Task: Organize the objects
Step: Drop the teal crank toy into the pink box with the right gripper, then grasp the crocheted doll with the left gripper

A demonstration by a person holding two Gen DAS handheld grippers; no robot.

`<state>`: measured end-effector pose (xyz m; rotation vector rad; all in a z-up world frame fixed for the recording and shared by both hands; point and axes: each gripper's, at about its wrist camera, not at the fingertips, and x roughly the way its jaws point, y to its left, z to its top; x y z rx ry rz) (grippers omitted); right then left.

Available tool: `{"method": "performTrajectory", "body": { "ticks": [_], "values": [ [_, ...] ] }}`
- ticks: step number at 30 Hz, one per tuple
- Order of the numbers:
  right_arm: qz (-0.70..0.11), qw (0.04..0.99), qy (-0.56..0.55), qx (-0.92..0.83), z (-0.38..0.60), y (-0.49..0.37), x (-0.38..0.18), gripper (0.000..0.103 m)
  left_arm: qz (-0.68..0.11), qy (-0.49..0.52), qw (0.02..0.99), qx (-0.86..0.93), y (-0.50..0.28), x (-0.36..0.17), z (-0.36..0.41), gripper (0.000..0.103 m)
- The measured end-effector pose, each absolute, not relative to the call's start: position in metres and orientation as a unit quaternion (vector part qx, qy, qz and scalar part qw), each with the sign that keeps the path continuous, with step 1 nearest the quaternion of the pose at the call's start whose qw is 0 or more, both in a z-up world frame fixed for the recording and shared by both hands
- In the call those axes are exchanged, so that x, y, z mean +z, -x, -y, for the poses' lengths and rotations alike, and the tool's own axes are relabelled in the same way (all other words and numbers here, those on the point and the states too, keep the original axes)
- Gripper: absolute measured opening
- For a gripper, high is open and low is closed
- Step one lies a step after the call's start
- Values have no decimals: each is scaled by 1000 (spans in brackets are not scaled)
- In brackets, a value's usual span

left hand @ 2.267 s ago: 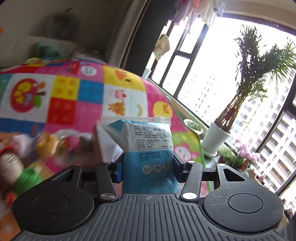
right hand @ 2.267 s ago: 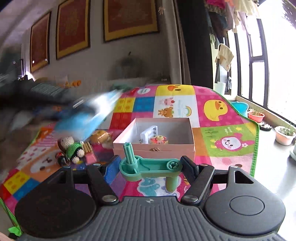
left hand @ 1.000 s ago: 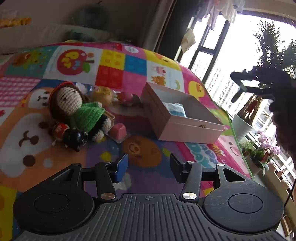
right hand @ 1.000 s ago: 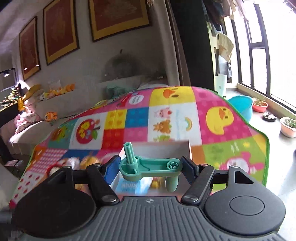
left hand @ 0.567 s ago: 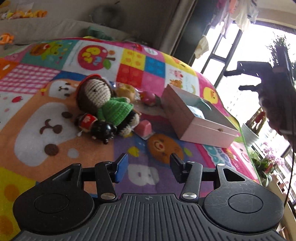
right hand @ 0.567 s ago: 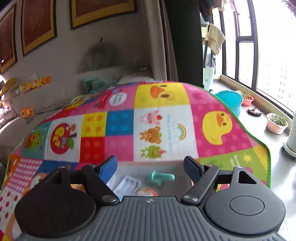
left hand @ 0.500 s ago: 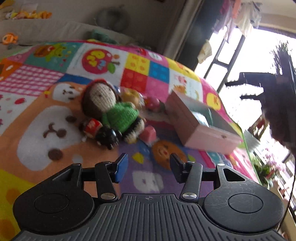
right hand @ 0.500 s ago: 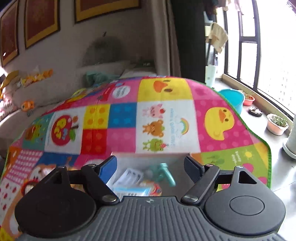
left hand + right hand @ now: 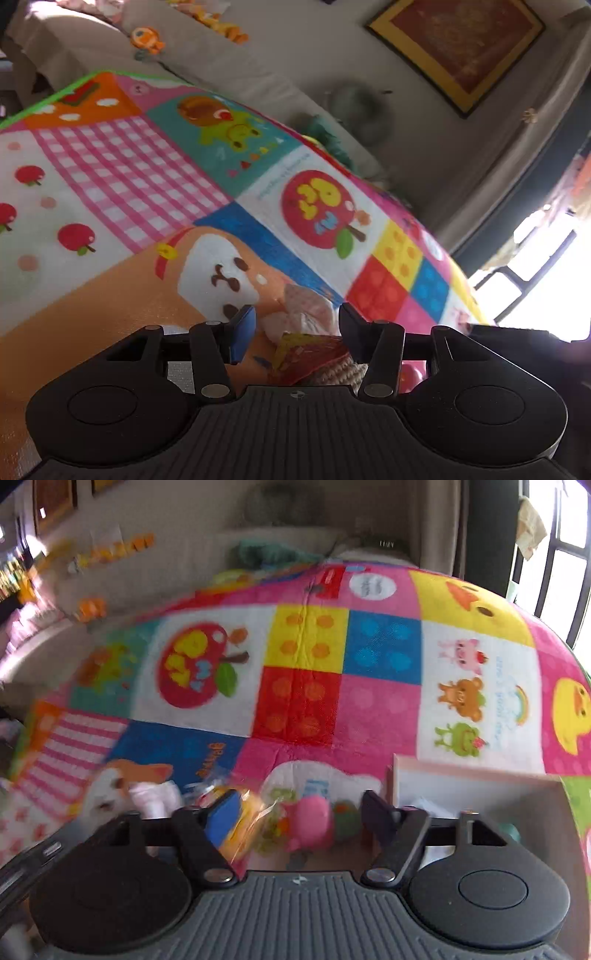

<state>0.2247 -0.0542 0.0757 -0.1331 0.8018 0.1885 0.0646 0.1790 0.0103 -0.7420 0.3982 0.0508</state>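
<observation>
Both grippers hang low over the bright patchwork play mat point(image 9: 110, 177), each pointing down toward the pile of small toys. The left gripper point(image 9: 297, 325) has its jaws part way apart with nothing clamped between them; through the gap you can see a pale pink crinkly bundle point(image 9: 306, 310) lying on the orange bear patch, and just nearer the camera the red-and-yellow top of a crocheted doll point(image 9: 314, 356), partly hidden by the gripper body. Neither thing is touched by the fingers as far as I can tell. The right gripper point(image 9: 295, 808) is about half open and its jaws are closing, yet nothing is pinched: a pink toy point(image 9: 312, 819) lies on the mat in the gap, clear of both fingers, with a small green piece just to its right and a yellow item in clear wrapping point(image 9: 243, 819) close by the blue-padded finger point(image 9: 223, 816). That view is blurred, so finer detail is lost. To the right of these toys stands the pale pink box point(image 9: 476, 770), open at the top, with a white item and a teal piece showing inside behind the gripper's arm. Beyond the mat runs a beige sofa point(image 9: 229, 70) with small orange toys on it, and a gold-framed picture point(image 9: 458, 48) hangs on the wall
</observation>
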Motion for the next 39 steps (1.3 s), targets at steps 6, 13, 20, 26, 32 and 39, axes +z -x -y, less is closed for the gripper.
{"method": "performTrajectory", "body": {
  "ticks": [6, 13, 20, 26, 32, 39],
  "values": [
    [-425, 894, 127, 57, 31, -271, 37, 36, -209, 396, 894, 22, -65, 1, -196, 54],
    [-460, 873, 138, 89, 40, -226, 36, 32, -209, 386, 898, 16, -64, 1, -192, 54],
    [-463, 853, 142, 196, 58, -125, 39, 30, -222, 369, 902, 7, -69, 4, -182, 54],
    [-455, 858, 101, 219, 100, -58, 37, 29, -263, 331, 905, -48, -78, 7, -145, 54],
    [-372, 910, 50, 178, 167, 0, 48, 55, -326, 260, 895, -157, -84, 14, -92, 53],
    [-327, 939, 21, 107, 217, 26, 32, 65, -253, 227, 936, -95, -14, 48, -88, 53]
  ]
}}
